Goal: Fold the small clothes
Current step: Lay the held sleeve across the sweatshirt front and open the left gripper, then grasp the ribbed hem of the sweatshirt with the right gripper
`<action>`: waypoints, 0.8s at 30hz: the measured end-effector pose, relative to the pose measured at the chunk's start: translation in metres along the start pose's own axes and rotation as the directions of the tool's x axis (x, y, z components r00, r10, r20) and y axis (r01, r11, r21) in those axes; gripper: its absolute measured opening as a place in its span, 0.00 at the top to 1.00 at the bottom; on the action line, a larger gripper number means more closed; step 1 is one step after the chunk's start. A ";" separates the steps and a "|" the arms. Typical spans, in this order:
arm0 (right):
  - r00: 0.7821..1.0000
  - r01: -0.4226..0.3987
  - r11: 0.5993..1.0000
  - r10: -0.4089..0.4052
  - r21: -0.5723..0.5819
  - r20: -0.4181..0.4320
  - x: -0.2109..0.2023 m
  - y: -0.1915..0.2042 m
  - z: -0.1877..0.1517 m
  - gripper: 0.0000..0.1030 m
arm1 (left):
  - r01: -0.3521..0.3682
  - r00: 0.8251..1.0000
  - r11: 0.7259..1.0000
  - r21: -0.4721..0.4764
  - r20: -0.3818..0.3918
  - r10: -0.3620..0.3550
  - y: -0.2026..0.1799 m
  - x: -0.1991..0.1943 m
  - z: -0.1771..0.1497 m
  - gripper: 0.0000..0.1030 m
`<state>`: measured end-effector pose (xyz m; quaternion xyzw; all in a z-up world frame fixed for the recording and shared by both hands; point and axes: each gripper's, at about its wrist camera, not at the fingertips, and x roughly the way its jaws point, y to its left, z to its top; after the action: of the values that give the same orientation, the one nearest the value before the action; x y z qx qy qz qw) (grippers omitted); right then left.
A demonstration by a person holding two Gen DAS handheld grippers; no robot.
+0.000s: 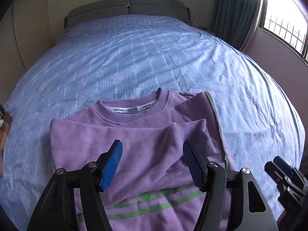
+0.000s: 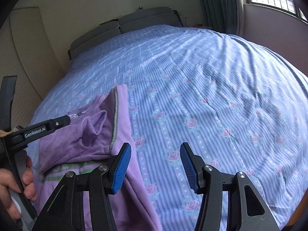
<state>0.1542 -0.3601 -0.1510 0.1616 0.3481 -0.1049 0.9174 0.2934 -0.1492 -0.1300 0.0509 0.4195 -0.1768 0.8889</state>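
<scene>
A small lilac sweatshirt (image 1: 134,138) with green stripes lies on the bed, collar away from me, both sides and a sleeve cuff (image 1: 194,132) folded onto its middle. My left gripper (image 1: 152,165) hangs open just above the folded sleeve, holding nothing. In the right wrist view the sweatshirt (image 2: 92,134) lies at the left, its grey-trimmed fold edge facing right. My right gripper (image 2: 156,165) is open and empty over the sheet just right of the shirt's edge. The right gripper's tip shows in the left wrist view (image 1: 283,171).
The bed is covered by a blue striped sheet with pink roses (image 2: 211,100), with a grey headboard (image 1: 127,7) at the far end. A curtain and window (image 1: 284,25) are at the right, a wall at the left. The left gripper's arm (image 2: 44,129) and a hand (image 2: 17,182) show at the left.
</scene>
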 end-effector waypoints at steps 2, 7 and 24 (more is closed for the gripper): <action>1.000 -0.027 0.999 0.027 -0.029 0.008 0.001 0.015 0.004 0.48 | -0.037 0.999 0.999 -0.027 -0.008 0.037 0.025 -0.001 -0.012 0.35; 0.994 -0.110 0.988 0.112 -0.111 0.012 0.013 0.055 0.016 0.48 | -0.031 0.999 0.986 -0.165 -0.031 0.026 0.079 0.008 -0.036 0.35; 0.958 -0.235 0.944 0.184 -0.233 -0.218 0.102 0.088 0.020 0.92 | -0.057 0.998 0.980 -0.193 -0.026 0.053 0.115 0.028 -0.060 0.35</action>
<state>0.2679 -0.2945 -0.1853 0.0874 0.4268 0.0557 0.8984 0.3075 -0.0357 -0.1967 -0.0223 0.4425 -0.1098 0.8898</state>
